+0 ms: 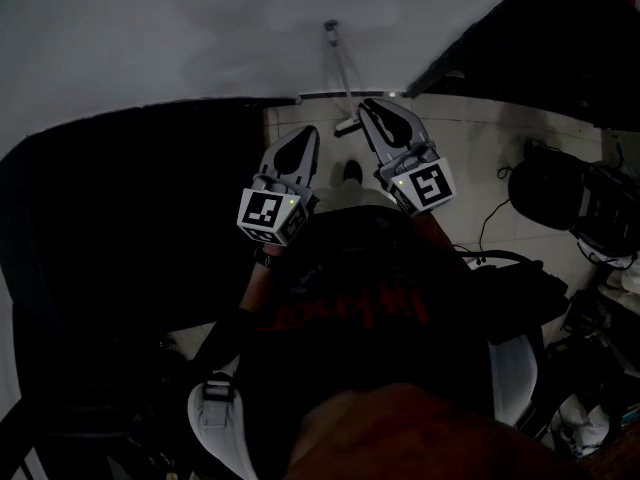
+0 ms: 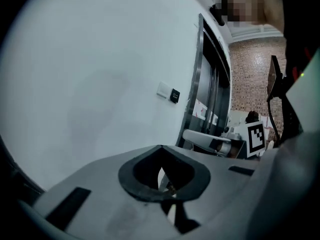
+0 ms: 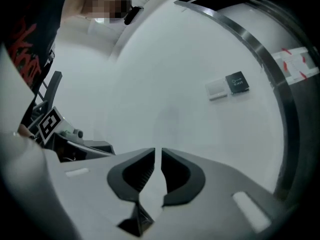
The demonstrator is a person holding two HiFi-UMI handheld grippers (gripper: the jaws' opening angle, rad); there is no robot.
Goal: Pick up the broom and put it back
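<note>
A thin grey pole [image 1: 338,65], apparently the broom's handle, leans on the white wall [image 1: 200,28], with its lower end [image 1: 347,125] on the tiled floor. Both grippers are held side by side in front of the person's chest, pointing at that wall. My left gripper [image 1: 308,133] is a little left of the pole's foot; its tips meet [image 2: 161,148] and hold nothing. My right gripper [image 1: 368,106] is just right of the pole and apart from it. Its jaws [image 3: 158,151] stand a narrow slit apart, with only wall behind. Neither gripper view shows the pole.
A large dark panel [image 1: 130,218] fills the left of the head view. A metal door frame [image 2: 197,84] and a wall switch [image 3: 229,85] are ahead. A black bag [image 1: 550,193], cables and clutter lie on the tiled floor [image 1: 470,148] at the right.
</note>
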